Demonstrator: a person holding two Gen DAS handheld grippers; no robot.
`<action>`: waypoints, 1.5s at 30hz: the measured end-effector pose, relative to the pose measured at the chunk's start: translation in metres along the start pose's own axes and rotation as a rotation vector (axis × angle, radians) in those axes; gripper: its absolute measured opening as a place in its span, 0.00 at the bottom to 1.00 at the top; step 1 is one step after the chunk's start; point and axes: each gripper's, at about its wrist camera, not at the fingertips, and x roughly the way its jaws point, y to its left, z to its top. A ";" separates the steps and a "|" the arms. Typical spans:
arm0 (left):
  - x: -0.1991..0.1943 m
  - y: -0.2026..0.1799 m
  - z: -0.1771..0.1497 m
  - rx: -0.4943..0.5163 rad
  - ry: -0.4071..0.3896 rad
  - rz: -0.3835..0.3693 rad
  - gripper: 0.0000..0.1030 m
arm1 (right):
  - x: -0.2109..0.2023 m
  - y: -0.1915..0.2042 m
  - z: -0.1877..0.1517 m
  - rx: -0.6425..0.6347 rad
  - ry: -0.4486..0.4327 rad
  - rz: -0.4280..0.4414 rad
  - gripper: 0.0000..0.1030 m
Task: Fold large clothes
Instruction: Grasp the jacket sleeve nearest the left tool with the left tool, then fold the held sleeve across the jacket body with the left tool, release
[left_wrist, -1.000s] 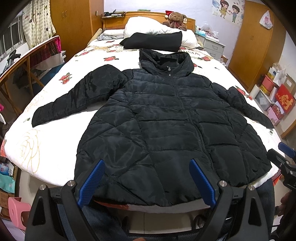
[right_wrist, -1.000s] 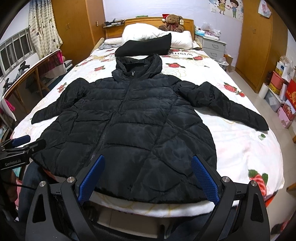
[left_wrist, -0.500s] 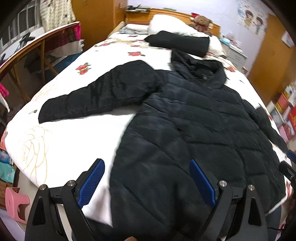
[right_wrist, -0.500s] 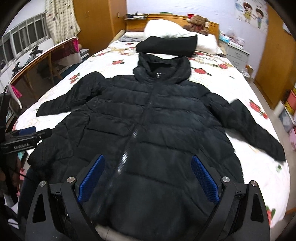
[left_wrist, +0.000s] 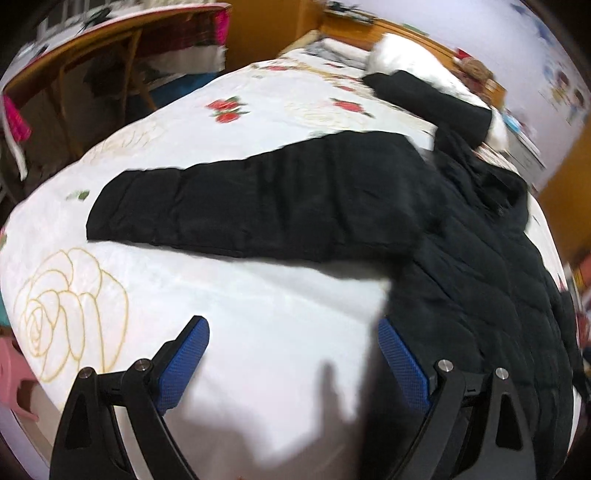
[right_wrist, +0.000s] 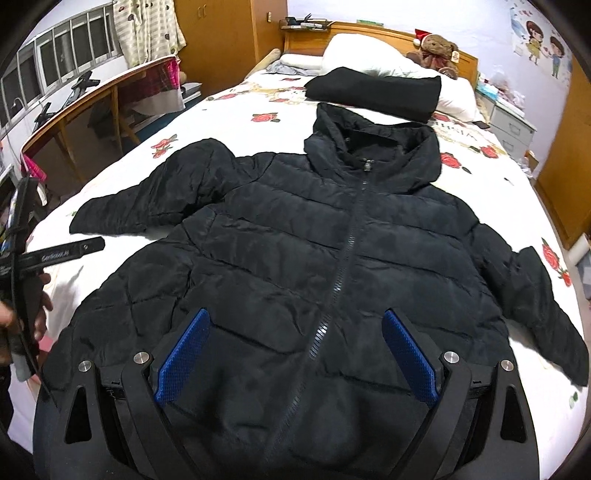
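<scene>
Both tongs gape wide, left tongs (left_wrist: 293, 343) near the jacket (right_wrist: 332, 258) sleeve, right tongs (right_wrist: 295, 339) over its hem

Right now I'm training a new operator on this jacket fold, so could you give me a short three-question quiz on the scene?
1. True or false: the black puffer jacket lies front up on the bed, zipped, with both sleeves spread out.
2. Which sits nearest the jacket's hood? A) folded black garment B) teddy bear C) desk
3. Fill in: the left gripper hovers open over the bedspread near the jacket's ____ sleeve, while the right gripper hangs open over the hem.

Key: 1 true; 2 A; 3 left.
</scene>
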 end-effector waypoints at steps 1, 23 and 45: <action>0.005 0.007 0.003 -0.021 -0.001 0.007 0.91 | 0.003 0.001 0.001 -0.001 0.003 0.003 0.92; 0.087 0.119 0.048 -0.471 -0.039 0.036 0.85 | 0.048 -0.034 0.015 0.052 0.037 -0.049 0.92; -0.068 0.017 0.122 -0.152 -0.329 -0.129 0.07 | 0.012 -0.072 -0.006 0.115 0.017 -0.087 0.92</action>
